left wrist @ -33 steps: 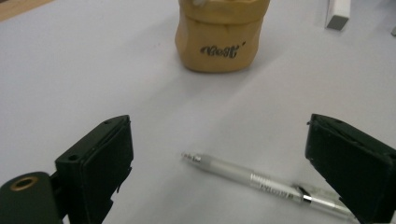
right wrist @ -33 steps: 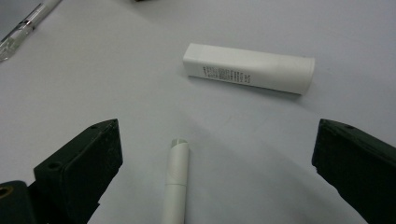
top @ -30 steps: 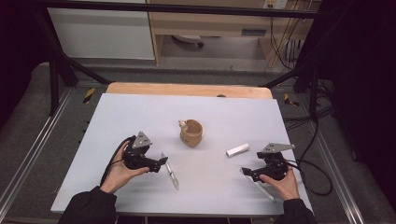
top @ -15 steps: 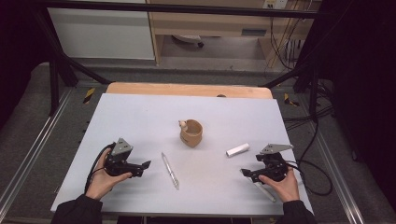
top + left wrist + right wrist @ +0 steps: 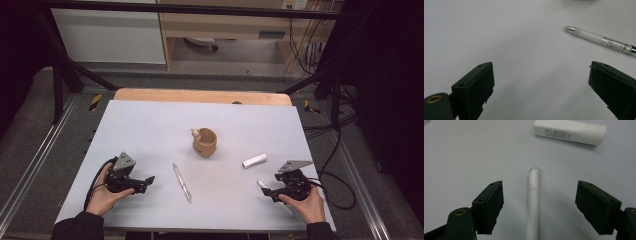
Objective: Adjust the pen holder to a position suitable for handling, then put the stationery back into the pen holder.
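We see the grey-topped bench spreading across the middle of the high view, with a strip of bare wood along its far edge. Near the centre of the frame stands a small tan cup, upright, with a pale little object sitting at its rim on the upper left; we cannot tell what that object is.

In the lower left of the high view the left tongs lie low over the bench in a hand, jaws pointing toward the frame's right. In the left gripper view the jaws stand wide apart with bare bench between them. In the lower right the right tongs are held the same way, pointing left. Their jaws have just been closing, yet in the right gripper view they are apart and not pressing on anything: a slim white pen lies straight between them, touching neither pad, its tip pointing toward the top of that view.

Right of the cup, in the middle right of the high view, lies a white tube, just beyond the white pen's tip and apart from it.

Between the left tongs and the frame's centre lies a clear ballpoint pen, alone on the bench; in the left gripper view it sits at the upper right, beyond the jaws.
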Available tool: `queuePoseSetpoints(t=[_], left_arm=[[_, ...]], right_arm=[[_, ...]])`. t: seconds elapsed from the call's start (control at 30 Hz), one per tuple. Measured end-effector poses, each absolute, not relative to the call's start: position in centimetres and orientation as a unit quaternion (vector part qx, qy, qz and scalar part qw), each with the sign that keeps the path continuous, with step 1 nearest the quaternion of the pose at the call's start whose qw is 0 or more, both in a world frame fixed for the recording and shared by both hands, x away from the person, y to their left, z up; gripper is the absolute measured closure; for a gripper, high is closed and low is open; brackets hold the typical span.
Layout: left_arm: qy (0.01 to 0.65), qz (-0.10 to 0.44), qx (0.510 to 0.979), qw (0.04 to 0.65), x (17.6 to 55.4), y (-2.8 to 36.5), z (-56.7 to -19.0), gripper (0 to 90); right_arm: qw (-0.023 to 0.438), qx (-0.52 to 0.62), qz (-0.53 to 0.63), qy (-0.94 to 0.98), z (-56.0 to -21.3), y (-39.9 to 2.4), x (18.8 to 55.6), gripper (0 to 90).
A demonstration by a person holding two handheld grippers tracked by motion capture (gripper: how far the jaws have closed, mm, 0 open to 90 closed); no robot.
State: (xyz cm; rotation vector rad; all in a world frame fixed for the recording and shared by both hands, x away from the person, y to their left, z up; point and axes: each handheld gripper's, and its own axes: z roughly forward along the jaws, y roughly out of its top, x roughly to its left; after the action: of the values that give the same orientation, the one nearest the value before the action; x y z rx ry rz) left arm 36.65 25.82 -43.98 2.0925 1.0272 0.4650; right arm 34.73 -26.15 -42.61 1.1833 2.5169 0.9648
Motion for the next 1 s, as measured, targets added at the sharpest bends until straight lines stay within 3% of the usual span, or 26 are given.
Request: queuePoseSetpoints(t=[0.57,1.0], left_arm=[[0.405,0.182,0.813,0.376,36.7,26.2,-44.0,6.2],[0.405,0.180,0.814,0.376,36.7,26.2,-44.0,6.2]], right_arm=[[0.093,0.401,0.310,0.857,-42.6,-26.2,33.8,44.4],[0.091,0.403,0.289,0.864,-42.8,-26.1,33.6,67.1]])
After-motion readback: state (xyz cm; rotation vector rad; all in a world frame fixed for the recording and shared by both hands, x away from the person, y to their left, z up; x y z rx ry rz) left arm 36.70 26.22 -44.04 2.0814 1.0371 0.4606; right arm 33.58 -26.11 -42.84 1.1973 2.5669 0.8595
